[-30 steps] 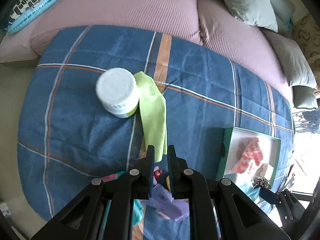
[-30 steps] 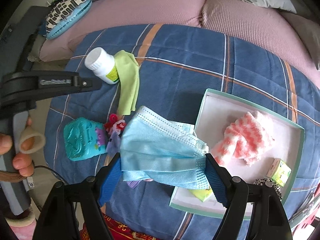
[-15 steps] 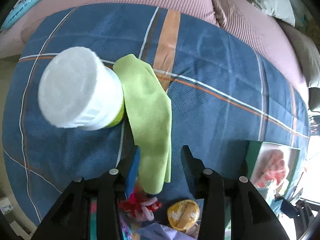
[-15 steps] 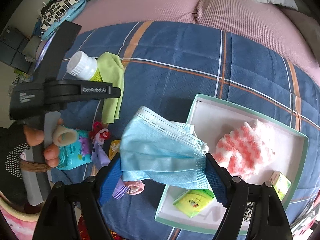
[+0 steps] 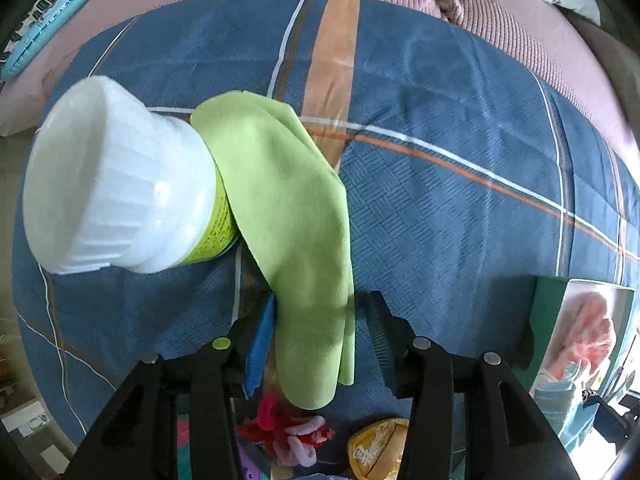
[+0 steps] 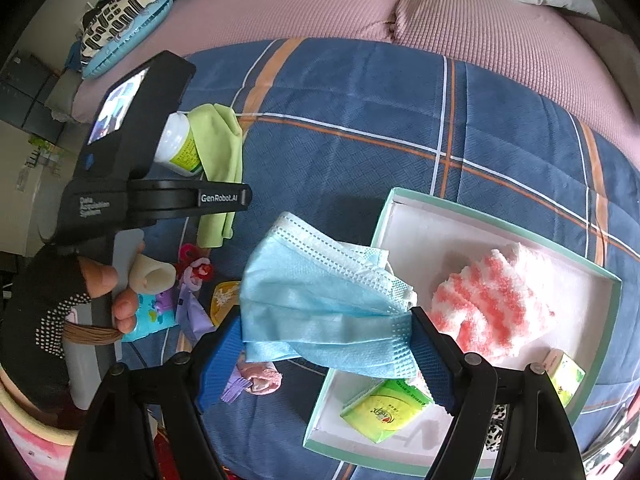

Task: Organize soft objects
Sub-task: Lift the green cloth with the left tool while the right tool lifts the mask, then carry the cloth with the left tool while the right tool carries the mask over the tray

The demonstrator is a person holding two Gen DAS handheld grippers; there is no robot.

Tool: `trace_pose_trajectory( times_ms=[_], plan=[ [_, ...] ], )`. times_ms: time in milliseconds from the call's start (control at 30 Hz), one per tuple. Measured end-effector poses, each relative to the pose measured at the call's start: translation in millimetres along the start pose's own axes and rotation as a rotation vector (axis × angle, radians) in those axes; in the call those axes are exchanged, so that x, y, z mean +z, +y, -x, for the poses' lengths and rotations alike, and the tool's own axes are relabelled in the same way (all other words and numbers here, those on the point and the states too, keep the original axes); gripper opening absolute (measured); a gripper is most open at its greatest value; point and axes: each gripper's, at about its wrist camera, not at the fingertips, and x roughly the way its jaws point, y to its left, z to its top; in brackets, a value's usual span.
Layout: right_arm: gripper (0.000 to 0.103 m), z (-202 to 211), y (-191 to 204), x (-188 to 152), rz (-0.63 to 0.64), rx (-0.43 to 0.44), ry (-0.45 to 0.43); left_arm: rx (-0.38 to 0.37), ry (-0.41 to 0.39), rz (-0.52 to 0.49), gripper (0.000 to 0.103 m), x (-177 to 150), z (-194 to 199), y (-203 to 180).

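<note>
A light green cloth point(image 5: 288, 208) lies on the blue plaid blanket point(image 5: 440, 160), its upper end against a white bottle point(image 5: 120, 192). My left gripper point(image 5: 324, 300) points straight down over the cloth's lower end. Its jaws are opening and the cloth lies between them; the right finger stands clear of it. In the right wrist view the left gripper point(image 6: 240, 198) hangs over the same cloth point(image 6: 218, 184). My right gripper point(image 6: 326, 320) is shut on a blue face mask point(image 6: 320, 292), held beside a white box with a teal rim point(image 6: 384, 216). A pink-and-white fuzzy sock point(image 6: 492, 304) lies in the box.
A green packet point(image 6: 384, 408) and a small carton point(image 6: 564, 372) are also in the box. A red-and-pink hair tie point(image 5: 288, 428), a yellow sachet point(image 5: 376, 448), a purple item point(image 6: 192, 312) and a teal toy point(image 6: 152, 316) lie near the blanket's front. Pink pillows point(image 6: 304, 4) line the back.
The left gripper has come down onto the green cloth's lower end and its jaws have spread from nearly shut. The right gripper, still holding the mask, has shifted slightly.
</note>
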Motion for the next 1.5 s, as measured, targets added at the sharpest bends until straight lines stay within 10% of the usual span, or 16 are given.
trace_pose_trajectory(
  times_ms=[467,833,1500],
  plan=[
    [0.081,-2,-6,-4,-0.025,0.009,0.001,0.004,-0.003,-0.005,0.009,-5,-6,5],
    [0.081,12,-11,-16,-0.05,0.017,-0.016,-0.091,0.053,-0.006,0.006,-23,24,9],
    [0.081,102,-29,-60,-0.1,-0.012,-0.138,-0.286,-0.254,-0.107,0.006,-75,172,-12]
  ],
)
